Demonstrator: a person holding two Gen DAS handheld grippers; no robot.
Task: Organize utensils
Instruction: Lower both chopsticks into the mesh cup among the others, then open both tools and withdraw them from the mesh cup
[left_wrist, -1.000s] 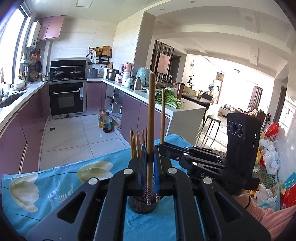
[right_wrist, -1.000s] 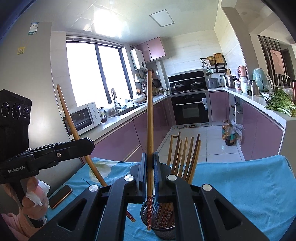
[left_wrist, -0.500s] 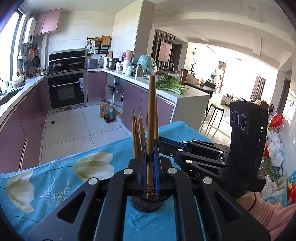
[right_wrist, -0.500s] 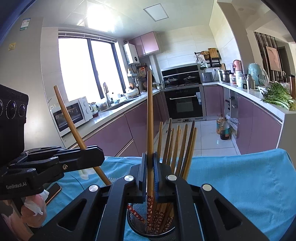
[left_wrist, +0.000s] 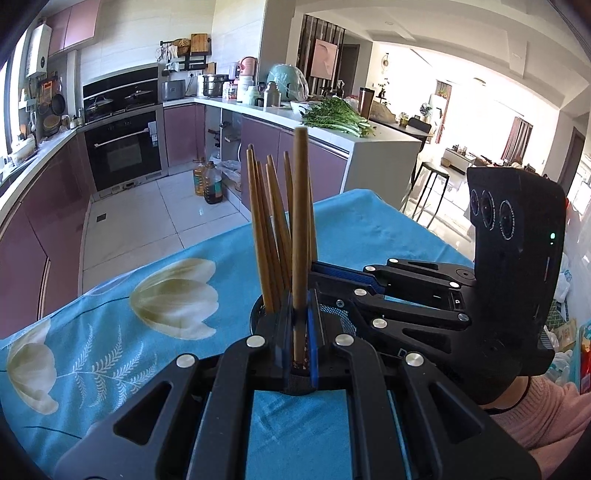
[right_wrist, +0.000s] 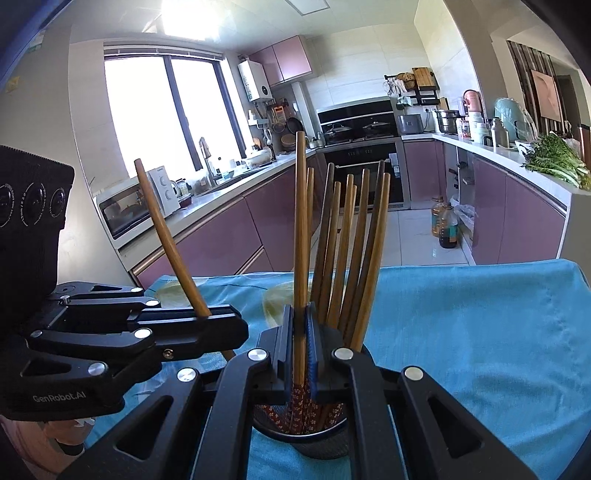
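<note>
Left wrist view: left hand-held gripper (left_wrist: 300, 343) pitched down over the mesh holder (left_wrist: 258, 314), jaws pinching one chopstick (left_wrist: 300, 221) upright, its patterned lower end at the holder's rim. Holder sits on the blue cloth (left_wrist: 110, 332) covering the desk, a bundle of chopsticks (left_wrist: 267, 221) standing in it. Right hand-held gripper (left_wrist: 321, 269) reaches in from the right of the holder, pink sleeve (left_wrist: 546, 413) behind it.

Right wrist view: right hand-held gripper (right_wrist: 300, 350) tilted down above the holder (right_wrist: 317, 443), jaws clamped on another chopstick (right_wrist: 300, 221), patterned tip inside the holder. Left hand-held gripper (right_wrist: 221, 325) sits just left of the holder, its chopstick (right_wrist: 166, 236) leaning left.
</note>
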